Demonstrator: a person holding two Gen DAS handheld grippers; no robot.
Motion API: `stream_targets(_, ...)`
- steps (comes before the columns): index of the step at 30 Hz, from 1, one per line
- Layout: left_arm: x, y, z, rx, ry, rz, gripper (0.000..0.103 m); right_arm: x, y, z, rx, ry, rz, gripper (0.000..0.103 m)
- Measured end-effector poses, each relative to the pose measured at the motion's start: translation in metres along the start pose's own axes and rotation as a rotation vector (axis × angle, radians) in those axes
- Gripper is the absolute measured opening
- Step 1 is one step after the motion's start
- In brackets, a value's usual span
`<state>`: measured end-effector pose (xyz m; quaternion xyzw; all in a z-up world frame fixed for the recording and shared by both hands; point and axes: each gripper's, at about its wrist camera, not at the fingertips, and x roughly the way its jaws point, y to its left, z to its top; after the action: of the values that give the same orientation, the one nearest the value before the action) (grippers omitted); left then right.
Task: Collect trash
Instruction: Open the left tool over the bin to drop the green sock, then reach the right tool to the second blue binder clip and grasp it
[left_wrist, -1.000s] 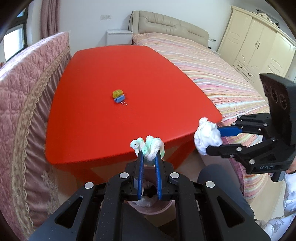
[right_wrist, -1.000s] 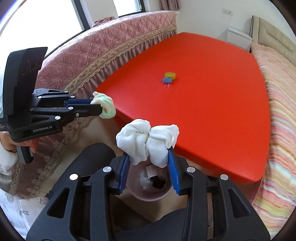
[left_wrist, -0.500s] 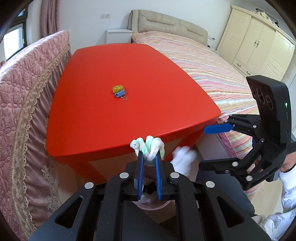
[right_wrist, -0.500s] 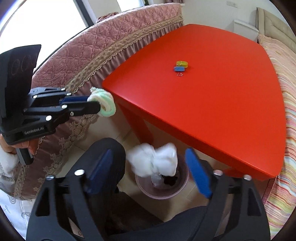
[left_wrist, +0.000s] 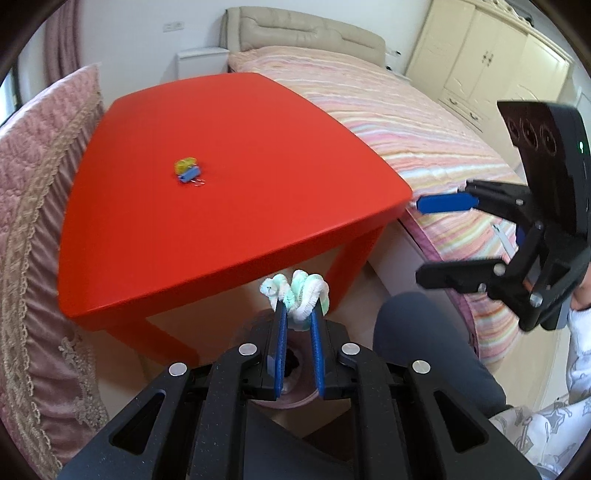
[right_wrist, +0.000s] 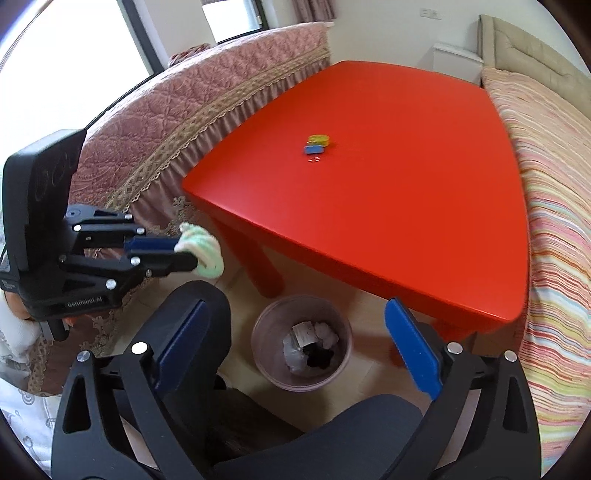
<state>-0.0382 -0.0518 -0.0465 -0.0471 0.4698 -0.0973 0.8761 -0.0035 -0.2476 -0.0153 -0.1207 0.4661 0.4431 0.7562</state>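
- The left tool (left_wrist: 295, 314) is pinching a twisted green-and-white fuzzy scrap (left_wrist: 297, 291) at its fingertips. In the right wrist view the scrap (right_wrist: 203, 251) hangs up and to the left of the bin, not over its mouth. I judge it is held there to wait its turn at the drop.
- The left tool lies roughly level, its fingers pointing toward the near edge of the red worktop (left_wrist: 229, 166). It would need to slide right toward the bin before letting go.
- The pink bin (right_wrist: 301, 341) stands on the floor just in front of the worktop's near leg, between the person's dark-clad knees. White crumpled paper (right_wrist: 314, 338) lies inside, so part of the collecting is done, by my reading.
- The right tool (right_wrist: 295, 343) is spread wide and holds nothing. Its blue pads (right_wrist: 412, 349) frame the bin from above, one to either side of the rim. That wide, downward-tilted pose suits a drop into the bin.
- Beyond the bin, near the middle of the worktop, sit a yellow bit and a blue binder clip (right_wrist: 316, 147), touching each other. Whether they count as trash I cannot tell.
- Right of the bin runs the striped bed (right_wrist: 554, 221), alongside the worktop.
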Motion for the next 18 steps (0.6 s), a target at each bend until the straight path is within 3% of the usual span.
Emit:
stream_targets(1, 0.001, -0.001, 0.000, 0.001, 0.001, -0.004, 0.017, -0.002, -0.001, -0.001, 0.004, -0.002, -0.001, 0.095)
stream_targets(2, 0.002, -0.002, 0.001, 0.000, 0.004, -0.005, 0.025, -0.003, -0.003, -0.001, 0.007, -0.006, -0.001, 0.095)
stream_targets(3, 0.003, -0.003, 0.001, -0.001, 0.008, -0.006, 0.041, -0.004, -0.004, -0.002, 0.011, -0.008, -0.002, 0.095)
stream_targets(5, 0.005, -0.001, 0.001, -0.008, 0.001, -0.009, 0.062, -0.005, -0.005, -0.003, 0.015, -0.010, -0.001, 0.095)
stream_targets(7, 0.008, 0.000, 0.001, -0.019, 0.005, -0.001, 0.073, -0.005, -0.005, -0.004, 0.016, -0.012, 0.000, 0.095)
stream_targets(8, 0.008, 0.001, 0.001, -0.025, 0.002, 0.006, 0.083, -0.006, -0.004, -0.005, 0.015, -0.012, 0.000, 0.095)
stream_targets(11, 0.006, 0.004, 0.000, -0.042, -0.008, 0.012, 0.086, -0.006, -0.004, -0.006, 0.018, -0.017, 0.000, 0.098)
stream_targets(12, 0.005, 0.005, 0.000, -0.045, -0.008, 0.021, 0.094, -0.005, -0.004, -0.006, 0.019, -0.017, -0.001, 0.098)
stream_targets(13, 0.003, 0.007, -0.001, -0.053, -0.020, 0.033, 0.096, -0.004, -0.003, -0.007, 0.022, -0.015, -0.004, 0.099)
stream_targets(18, -0.001, 0.012, 0.000, -0.071, -0.027, 0.069, 0.096, -0.002, -0.001, -0.007, 0.026, -0.018, -0.002, 0.100)
